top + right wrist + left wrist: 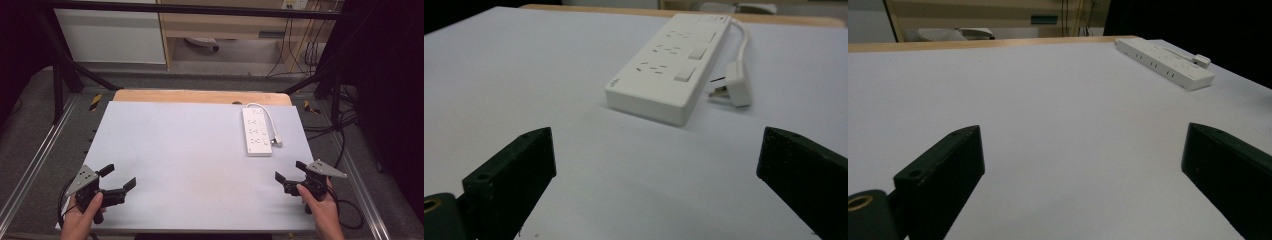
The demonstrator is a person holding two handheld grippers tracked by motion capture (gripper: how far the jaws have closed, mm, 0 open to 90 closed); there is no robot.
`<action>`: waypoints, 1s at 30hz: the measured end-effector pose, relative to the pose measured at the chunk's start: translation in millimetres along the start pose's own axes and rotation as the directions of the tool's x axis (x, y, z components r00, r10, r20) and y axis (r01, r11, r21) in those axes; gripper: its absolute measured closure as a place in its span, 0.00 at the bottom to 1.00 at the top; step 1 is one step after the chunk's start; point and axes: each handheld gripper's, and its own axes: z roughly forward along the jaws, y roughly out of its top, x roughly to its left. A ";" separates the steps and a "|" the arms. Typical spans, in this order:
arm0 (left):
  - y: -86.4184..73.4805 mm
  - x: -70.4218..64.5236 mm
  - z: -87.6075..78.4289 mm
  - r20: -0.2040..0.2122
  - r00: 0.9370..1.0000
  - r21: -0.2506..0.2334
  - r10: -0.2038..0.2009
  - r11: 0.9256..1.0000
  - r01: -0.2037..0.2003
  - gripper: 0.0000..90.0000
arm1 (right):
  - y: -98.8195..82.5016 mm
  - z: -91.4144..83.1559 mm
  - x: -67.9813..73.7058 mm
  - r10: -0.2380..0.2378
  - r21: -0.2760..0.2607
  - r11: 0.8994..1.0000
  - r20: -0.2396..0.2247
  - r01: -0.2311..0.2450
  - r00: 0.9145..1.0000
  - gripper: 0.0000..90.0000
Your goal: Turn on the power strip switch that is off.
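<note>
The power strip [257, 132] is a flat, long white plastic block with rounded corners and a smooth, faintly glossy skin; its top carries rows of socket holes with square rocker switches along one edge. It lies on the far right part of the table, long side running away from the person. A white cord [264, 112] loops out of its far end and comes back to a small boxy white plug [738, 83], which lies just beside the strip's right edge, metal pins pointing at the strip.

The right gripper [290, 171], nearest to it, hangs over the near right edge of the table, jaws spread wide with nothing between them; the jaws are matte black, blunt wedges with small screw holes. The left gripper [118, 176] sits at the near left corner, well apart from the strip, jaws likewise wide apart and empty. Each is held in a hand, with a grey three-cornered plate on top.

The table [180, 165] has a pale grey-white matte sheet over it, lightly scuffed, with a strip of light wood showing along the far edge. Beyond are a grey floor, black frame bars, cables and light wooden furniture
</note>
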 end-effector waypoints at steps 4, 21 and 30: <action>2.7 -0.7 9.1 0.015 1.000 0.022 0.007 1.000 -0.007 0.05 | 0.6 0.9 2.6 -0.006 0.013 1.000 0.007 0.006 1.000 0.04; -0.3 28.7 30.2 -0.012 1.000 0.066 -0.003 0.998 0.004 0.05 | 23.2 13.5 9.4 -0.053 0.050 0.997 0.046 0.050 0.998 0.06; -6.8 25.6 23.4 -0.018 1.000 0.082 -0.005 0.997 0.006 0.06 | 40.7 17.5 14.3 -0.060 0.049 0.997 0.040 0.058 0.997 0.06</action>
